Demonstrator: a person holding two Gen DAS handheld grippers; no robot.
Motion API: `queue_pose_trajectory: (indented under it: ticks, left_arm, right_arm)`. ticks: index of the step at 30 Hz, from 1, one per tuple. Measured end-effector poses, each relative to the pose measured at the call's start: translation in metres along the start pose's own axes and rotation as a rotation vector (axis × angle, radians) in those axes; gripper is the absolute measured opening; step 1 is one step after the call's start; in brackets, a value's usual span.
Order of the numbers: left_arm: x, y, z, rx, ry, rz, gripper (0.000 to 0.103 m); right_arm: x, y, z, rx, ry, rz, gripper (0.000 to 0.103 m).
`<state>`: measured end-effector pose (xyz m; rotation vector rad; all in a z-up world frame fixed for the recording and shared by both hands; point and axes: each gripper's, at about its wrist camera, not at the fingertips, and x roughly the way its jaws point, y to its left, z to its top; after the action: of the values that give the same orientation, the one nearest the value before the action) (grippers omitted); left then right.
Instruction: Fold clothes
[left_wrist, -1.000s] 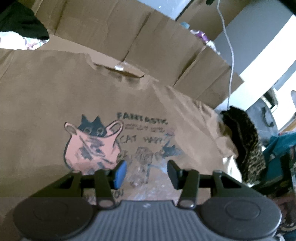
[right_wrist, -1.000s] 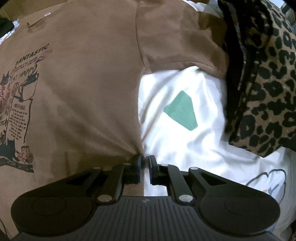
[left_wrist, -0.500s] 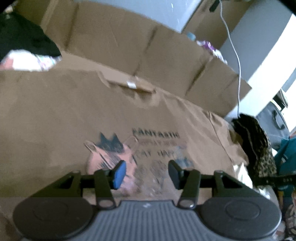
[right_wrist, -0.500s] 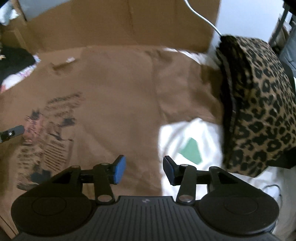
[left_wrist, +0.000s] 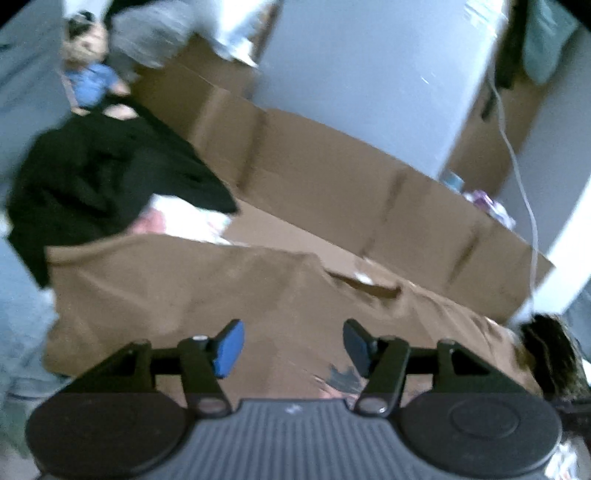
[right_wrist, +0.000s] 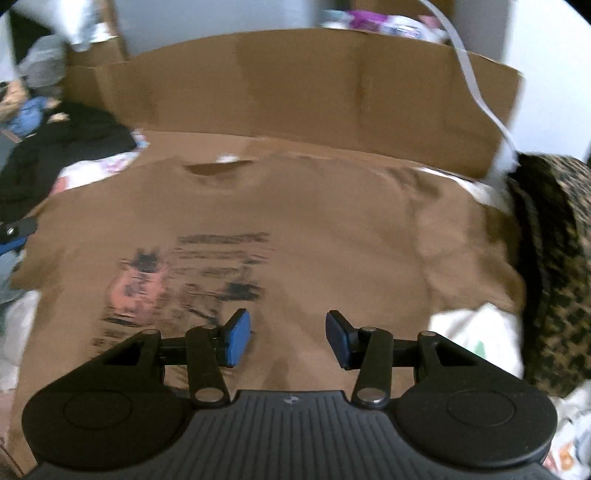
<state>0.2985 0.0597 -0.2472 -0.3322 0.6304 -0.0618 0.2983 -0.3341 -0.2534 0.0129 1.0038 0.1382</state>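
Just let go of the brown T-shirt (right_wrist: 314, 229); a second ago the right gripper (right_wrist: 288, 338) pinched shut at the shirt's side edge, beside a white garment (right_wrist: 476, 336); now lifted clear, jaws parted about halfway, blue pads bare, nothing between them; opened within the last second and steady since; left gripper (left_wrist: 293, 345) likewise raised and tipped upward, jaws just been widening a little further, a moderate gap, nothing held, only shirt fabric far below the pads

Shirt itself spread flat and front-up on the cardboard (right_wrist: 295, 88), collar toward the cardboard's upright back wall, cat print facing up, blurred in both views; far sleeve lying out toward the leopard-print garment (right_wrist: 554, 258) at the right; no fold visible in it yet

Judged from that: smoothing and straightening done, shirt laid out and ready; folding proper not begun; likely next, a fresh grasp at a sleeve or shoulder to bring one side across

Counted: two grippers, both empty; one brown shirt in work; one black garment (left_wrist: 103, 177) heaped at the left; one white garment peeking out under the shirt's right edge; one leopard-print garment; one pale patterned cloth (right_wrist: 103, 166) beside the black heap, kind hard to tell; one doll in blue (left_wrist: 88, 74) at the far left corner; one white cable (left_wrist: 517, 166) hanging down the wall
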Motion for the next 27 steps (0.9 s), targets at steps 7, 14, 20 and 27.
queue_pose_trajectory:
  ticks: [7, 14, 20, 27]
  left_arm:
    - [-0.028, 0.044, 0.012, -0.075, -0.026, 0.198, 0.062]
    - [-0.046, 0.092, 0.001, -0.221, -0.020, 0.302, 0.060]
    - [-0.033, 0.123, -0.019, -0.365, -0.018, 0.369, 0.036]
    - [-0.018, 0.148, -0.035, -0.511, 0.016, 0.346, 0.009]
  right_arm:
    - [0.008, 0.043, 0.019, -0.024, -0.029, 0.069, 0.052]
    - [0.011, 0.088, 0.018, -0.069, -0.053, 0.111, 0.052]
    - [0.017, 0.120, 0.012, -0.113, -0.064, 0.124, 0.052]
    - [0.037, 0.164, 0.002, -0.171, -0.054, 0.188, 0.052]
